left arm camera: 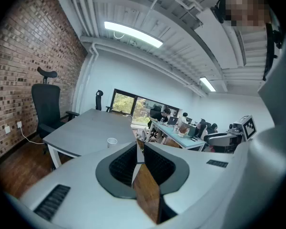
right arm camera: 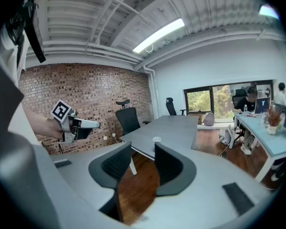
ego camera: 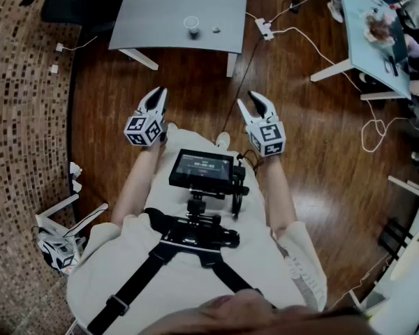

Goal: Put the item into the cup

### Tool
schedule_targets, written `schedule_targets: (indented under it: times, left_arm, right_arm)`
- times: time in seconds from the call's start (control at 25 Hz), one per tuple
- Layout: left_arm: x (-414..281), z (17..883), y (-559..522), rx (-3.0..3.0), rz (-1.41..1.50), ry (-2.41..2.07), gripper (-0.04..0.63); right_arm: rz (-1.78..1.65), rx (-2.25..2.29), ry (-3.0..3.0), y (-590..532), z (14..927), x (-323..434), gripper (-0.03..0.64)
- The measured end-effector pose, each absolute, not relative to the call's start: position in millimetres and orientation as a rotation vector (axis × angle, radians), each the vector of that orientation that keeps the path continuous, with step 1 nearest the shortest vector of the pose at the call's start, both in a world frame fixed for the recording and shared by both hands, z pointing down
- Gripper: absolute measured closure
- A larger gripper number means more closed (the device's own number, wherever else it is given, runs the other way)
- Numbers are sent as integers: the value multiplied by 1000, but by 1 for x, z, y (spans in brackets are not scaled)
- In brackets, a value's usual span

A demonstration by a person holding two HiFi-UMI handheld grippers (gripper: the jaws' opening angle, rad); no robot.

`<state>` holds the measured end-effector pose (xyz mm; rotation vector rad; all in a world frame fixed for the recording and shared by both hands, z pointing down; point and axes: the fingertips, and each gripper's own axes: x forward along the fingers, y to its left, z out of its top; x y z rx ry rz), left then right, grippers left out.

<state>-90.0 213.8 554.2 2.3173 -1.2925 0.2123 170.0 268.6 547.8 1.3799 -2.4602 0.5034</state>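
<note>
A white cup (ego camera: 190, 24) stands on a grey table (ego camera: 160, 12) far ahead, with a small pale item (ego camera: 216, 28) lying just to its right. Both grippers hang in the air over the wooden floor, well short of the table. My left gripper (ego camera: 156, 98) has its jaws together with nothing in them. In the left gripper view the cup (left arm camera: 112, 141) shows beyond the left gripper (left arm camera: 139, 146). My right gripper (ego camera: 255, 103) is open and empty. In the right gripper view the cup (right arm camera: 156, 139) sits past the right gripper (right arm camera: 143, 149).
A power strip (ego camera: 265, 28) and cables lie on the floor right of the table. A second, cluttered desk (ego camera: 370, 33) stands at the far right. A black office chair (left arm camera: 47, 109) is beside the grey table. A screen rig (ego camera: 201, 169) hangs at the person's chest.
</note>
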Motion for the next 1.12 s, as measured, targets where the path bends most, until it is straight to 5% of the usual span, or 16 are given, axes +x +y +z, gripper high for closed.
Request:
schedule_targets:
  times: [0.64, 1.12]
  left_arm:
    - [-102, 557, 215, 2287, 181, -1297, 560]
    - [-114, 577, 89, 2315, 279, -1130, 561]
  right_arm:
    - [498, 1362, -2486, 261, 545, 164, 451]
    - [558, 1453, -2395, 159, 555, 159, 451]
